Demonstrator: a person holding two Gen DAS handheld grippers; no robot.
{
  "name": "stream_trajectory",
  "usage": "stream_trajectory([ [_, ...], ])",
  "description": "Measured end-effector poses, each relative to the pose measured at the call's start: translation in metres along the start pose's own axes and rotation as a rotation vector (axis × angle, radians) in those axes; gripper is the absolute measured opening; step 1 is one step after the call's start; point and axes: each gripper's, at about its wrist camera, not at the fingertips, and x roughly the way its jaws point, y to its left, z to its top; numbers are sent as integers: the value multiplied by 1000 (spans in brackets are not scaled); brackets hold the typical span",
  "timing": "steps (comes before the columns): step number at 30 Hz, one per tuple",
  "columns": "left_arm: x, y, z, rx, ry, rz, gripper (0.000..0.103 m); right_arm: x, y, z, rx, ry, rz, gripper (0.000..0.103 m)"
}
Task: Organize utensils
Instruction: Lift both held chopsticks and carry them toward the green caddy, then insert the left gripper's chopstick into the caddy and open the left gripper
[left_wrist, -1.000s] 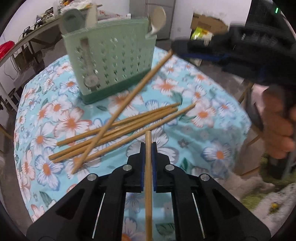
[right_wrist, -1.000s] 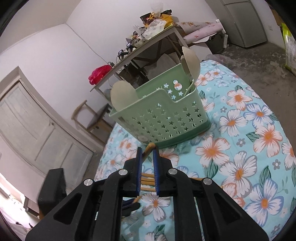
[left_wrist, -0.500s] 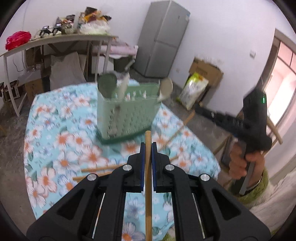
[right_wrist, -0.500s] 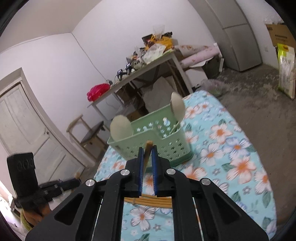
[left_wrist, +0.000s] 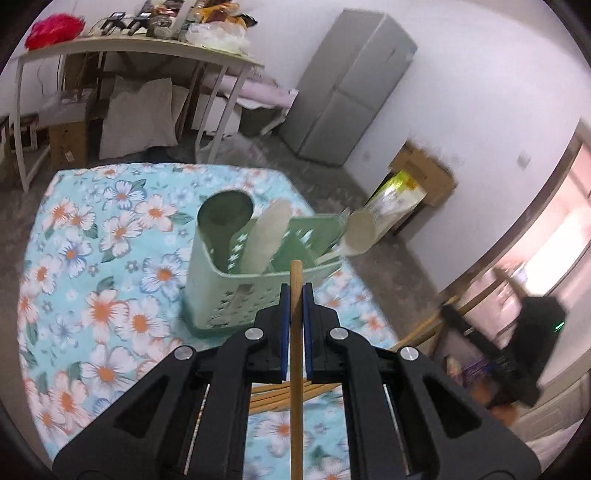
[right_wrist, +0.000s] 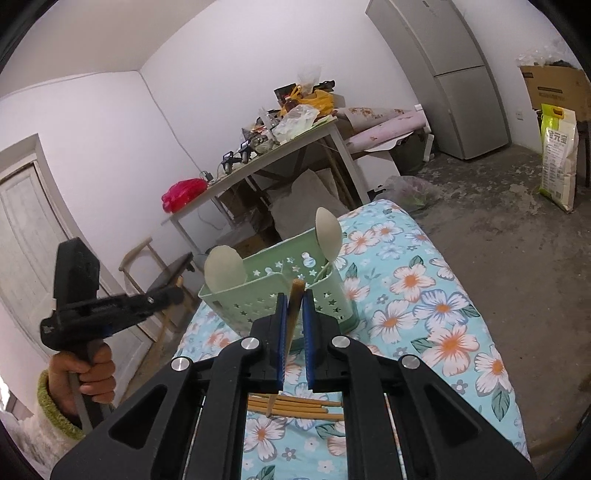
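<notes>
Each camera looks forward and down along its own fingers, close above the table; both views share the green basket (left_wrist: 258, 280) (right_wrist: 280, 291).

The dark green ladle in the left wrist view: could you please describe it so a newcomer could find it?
On the floral tablecloth stands a pale green perforated utensil caddy. The dark green ladle rises from its left end, the only dark, round bowl beside two cream spoons.

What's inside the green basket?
Three spoons stand in the green basket: a dark green one and two pale ones. Its walls hide their handles and the bottom.
</notes>
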Motion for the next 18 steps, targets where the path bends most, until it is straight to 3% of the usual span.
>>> stream_trajectory([
  [6,14,11,-18,50,105,64,6,1,-3,1,11,2,-1,8],
  [11,-1,19,-24,37,96,70,5,0,-3,1,10,3,-2,8],
  [15,-30,2,-12,72,-12,41,5,1,-3,1,2,4,-6,8],
  [18,-56,-20,5,118,-137,12,5,0,-1,0,-5,3,-11,8],
])
